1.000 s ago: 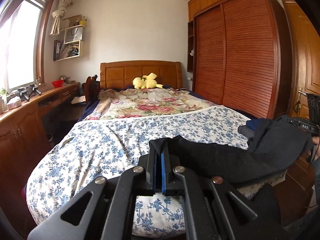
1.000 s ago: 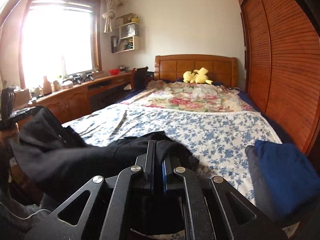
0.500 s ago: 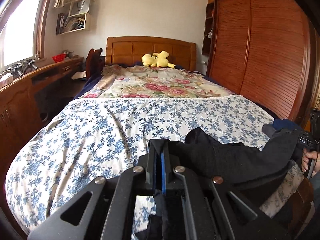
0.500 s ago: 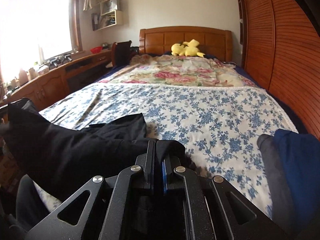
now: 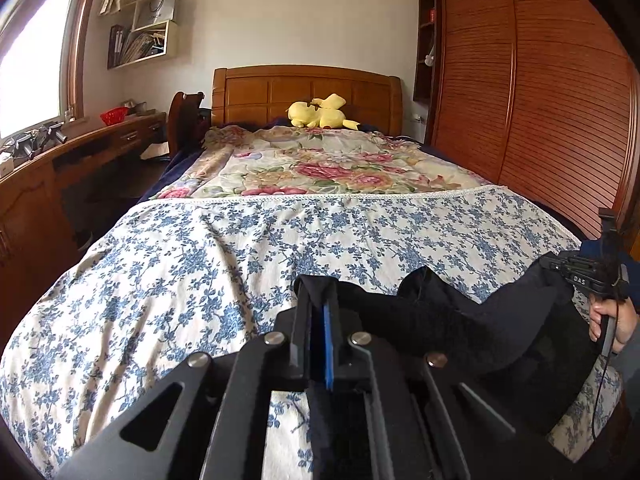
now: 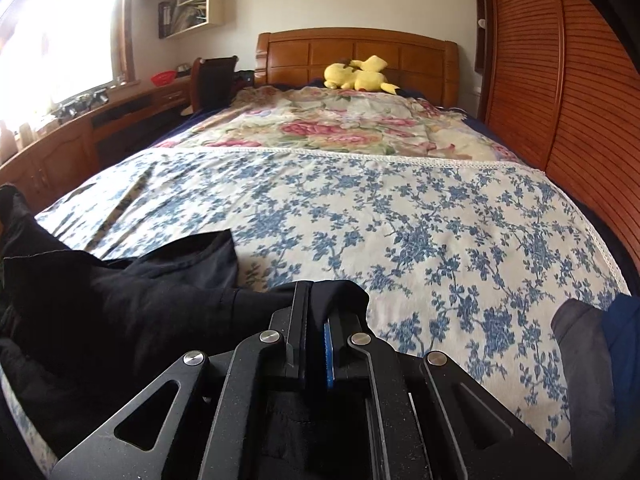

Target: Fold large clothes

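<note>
Both tongs, left tongs [image 5: 320, 300] and right tongs [image 6: 320, 304], clamp the black garment [image 5: 460, 320], stretched sideways between them above the bed [image 5: 180, 280].

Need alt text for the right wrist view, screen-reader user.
The right gripper, seen from behind, is shut on a black garment that trails off to the left over the near end of a bed with a blue floral cover. Folded grey and blue clothes lie at lower right; a yellow plush toy rests by the wooden headboard.
</note>
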`<move>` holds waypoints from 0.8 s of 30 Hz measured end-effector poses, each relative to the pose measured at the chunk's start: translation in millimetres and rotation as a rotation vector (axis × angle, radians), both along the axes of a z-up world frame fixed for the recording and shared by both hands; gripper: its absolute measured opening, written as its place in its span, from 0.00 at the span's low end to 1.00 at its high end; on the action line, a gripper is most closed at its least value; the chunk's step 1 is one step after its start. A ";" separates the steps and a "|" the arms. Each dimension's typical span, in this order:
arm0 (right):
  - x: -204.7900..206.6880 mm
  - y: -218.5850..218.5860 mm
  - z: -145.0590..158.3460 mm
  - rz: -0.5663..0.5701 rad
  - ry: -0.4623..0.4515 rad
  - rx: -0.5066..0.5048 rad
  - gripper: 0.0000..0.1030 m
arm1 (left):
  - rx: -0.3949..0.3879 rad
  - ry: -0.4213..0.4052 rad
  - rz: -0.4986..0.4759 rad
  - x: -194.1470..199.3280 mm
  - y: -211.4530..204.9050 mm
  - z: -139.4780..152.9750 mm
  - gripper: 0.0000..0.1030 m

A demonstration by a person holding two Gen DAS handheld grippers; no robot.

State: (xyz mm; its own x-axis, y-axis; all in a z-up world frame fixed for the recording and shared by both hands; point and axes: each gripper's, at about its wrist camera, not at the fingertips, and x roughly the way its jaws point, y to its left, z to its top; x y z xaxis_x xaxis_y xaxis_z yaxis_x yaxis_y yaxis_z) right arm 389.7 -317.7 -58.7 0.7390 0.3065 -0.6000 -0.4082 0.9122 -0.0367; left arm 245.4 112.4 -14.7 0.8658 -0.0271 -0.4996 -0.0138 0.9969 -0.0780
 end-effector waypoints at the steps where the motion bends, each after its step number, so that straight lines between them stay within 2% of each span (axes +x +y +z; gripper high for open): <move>1: 6.9 2.6 -1.6 -0.012 -0.004 -0.008 0.03 | 0.000 0.001 -0.003 4.2 -1.9 -2.0 0.03; 6: 33.7 15.9 -21.9 -0.034 0.050 -0.078 0.03 | 0.001 0.006 -0.020 11.3 -7.7 -9.7 0.05; 9: 35.3 24.7 -33.9 -0.014 0.096 -0.135 0.04 | 0.009 0.004 -0.046 12.0 -16.0 -13.7 0.08; 12: 27.1 29.4 -36.7 -0.012 0.092 -0.179 0.10 | 0.035 -0.017 -0.057 7.0 -23.6 -15.5 0.14; 15: 15.5 28.3 -32.5 -0.017 0.100 -0.187 0.29 | 0.033 -0.039 -0.071 1.3 -24.6 -18.2 0.21; 16: 10.1 27.5 -29.8 -0.026 0.091 -0.197 0.40 | 0.023 -0.037 -0.082 0.3 -22.8 -20.1 0.23; 17: 4.3 26.5 -26.7 -0.030 0.081 -0.204 0.47 | 0.017 -0.034 -0.089 0.5 -21.9 -21.6 0.24; 21: -14.1 24.2 -10.9 -0.059 0.053 -0.208 0.51 | 0.014 -0.027 -0.103 -1.3 -16.0 -25.0 0.29; 24: -26.8 36.7 -5.6 -0.013 0.061 -0.208 0.52 | -0.010 -0.040 -0.117 -5.3 -8.8 -21.7 0.34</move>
State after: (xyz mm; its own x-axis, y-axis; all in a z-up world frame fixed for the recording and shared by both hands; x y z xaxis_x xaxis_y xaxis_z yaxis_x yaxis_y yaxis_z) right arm 362.9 -281.0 -64.3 0.7024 0.1626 -0.6930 -0.4039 0.8927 -0.1998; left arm 240.1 103.6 -36.4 0.8757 -0.1334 -0.4640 0.1055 0.9907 -0.0857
